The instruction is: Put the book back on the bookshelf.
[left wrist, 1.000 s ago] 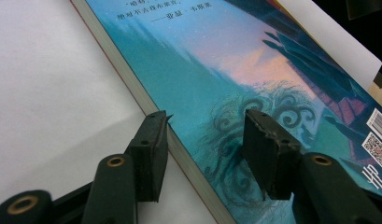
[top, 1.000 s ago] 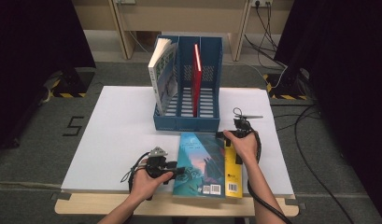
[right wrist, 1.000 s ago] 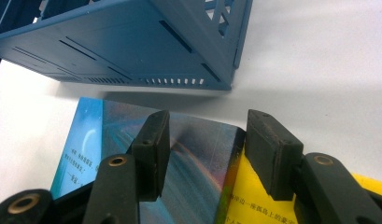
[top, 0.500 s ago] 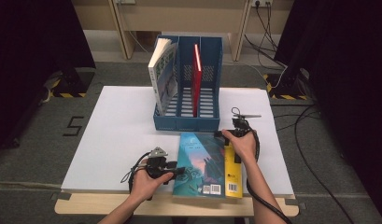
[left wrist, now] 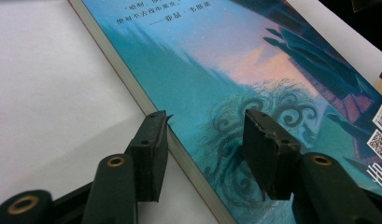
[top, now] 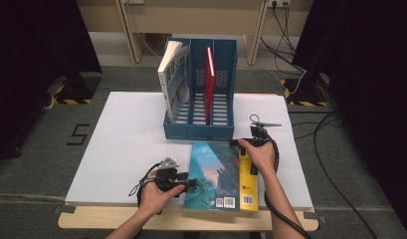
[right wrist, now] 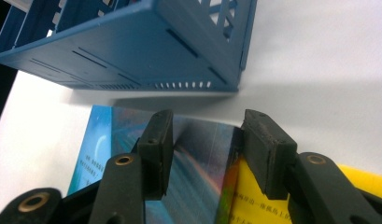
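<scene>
A teal book with a yellow spine (top: 213, 174) lies flat near the table's front edge. My left gripper (top: 188, 183) is at its left edge. In the left gripper view the open jaws (left wrist: 205, 116) straddle that edge of the book (left wrist: 216, 60), one over the white table, one over the cover. My right gripper (top: 239, 143) is at the book's far right corner. Its jaws (right wrist: 208, 115) have just been closing and stand open over the book's far end (right wrist: 198, 154), one above the cover, one above the yellow spine.
A blue three-slot file rack (top: 198, 130) stands just behind the book, close to my right gripper. A pale book (top: 173, 79) leans in its left slot and a red book (top: 209, 84) stands in the middle one. White table surface (top: 126, 144) lies open at the left. Cables (top: 335, 149) trail on the floor at the right.
</scene>
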Motion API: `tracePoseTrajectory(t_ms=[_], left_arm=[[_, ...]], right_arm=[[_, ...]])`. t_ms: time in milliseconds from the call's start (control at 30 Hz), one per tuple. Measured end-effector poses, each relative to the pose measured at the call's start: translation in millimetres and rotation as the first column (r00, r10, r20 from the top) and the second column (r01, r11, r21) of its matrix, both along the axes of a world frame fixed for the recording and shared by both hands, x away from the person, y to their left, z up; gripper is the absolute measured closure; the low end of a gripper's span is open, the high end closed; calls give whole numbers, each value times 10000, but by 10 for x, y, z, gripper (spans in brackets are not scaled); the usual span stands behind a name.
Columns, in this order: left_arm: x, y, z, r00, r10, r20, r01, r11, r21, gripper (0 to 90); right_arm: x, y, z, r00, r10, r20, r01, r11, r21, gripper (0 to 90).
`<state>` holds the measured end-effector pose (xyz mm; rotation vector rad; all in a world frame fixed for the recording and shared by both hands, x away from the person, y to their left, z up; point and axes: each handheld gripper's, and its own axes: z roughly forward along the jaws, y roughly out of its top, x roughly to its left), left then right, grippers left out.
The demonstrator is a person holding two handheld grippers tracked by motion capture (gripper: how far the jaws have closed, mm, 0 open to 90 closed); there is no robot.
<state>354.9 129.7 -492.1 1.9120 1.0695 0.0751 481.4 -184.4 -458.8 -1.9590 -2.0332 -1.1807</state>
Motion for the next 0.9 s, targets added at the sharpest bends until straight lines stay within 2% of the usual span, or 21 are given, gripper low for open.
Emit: tracePoseTrajectory(t_ms=[133, 333, 400, 667, 867, 900], left_arm=[[-2, 0, 0, 10000, -11, 12, 11, 10000, -3, 499], [5, 1, 3, 10000, -40, -12, 40, 10000, 15, 499], [5, 1, 2, 10000, -39, -13, 39, 10000, 8, 499], [4, 5, 0, 10000, -60, 5, 60, 10000, 29, 499], [5, 5, 3, 9999, -99, 28, 98, 9999, 61, 498], [2, 5, 2, 10000, -66, 23, 66, 10000, 60, 498]], right_arm=[[-8, -7, -17, 9995, -24, -311, 32, 9997, 261, 534], [-7, -3, -7, 9989, -29, -478, 39, 9997, 222, 533], [-3, -2, -15, 9992, -55, -408, 65, 9997, 250, 534], [0, -4, -1, 9971, -138, -742, 157, 9996, 245, 538], [6, -18, -2, 9951, -299, -947, 338, 9987, 391, 585], [10, -31, -17, 9961, -263, -847, 300, 9986, 432, 597]])
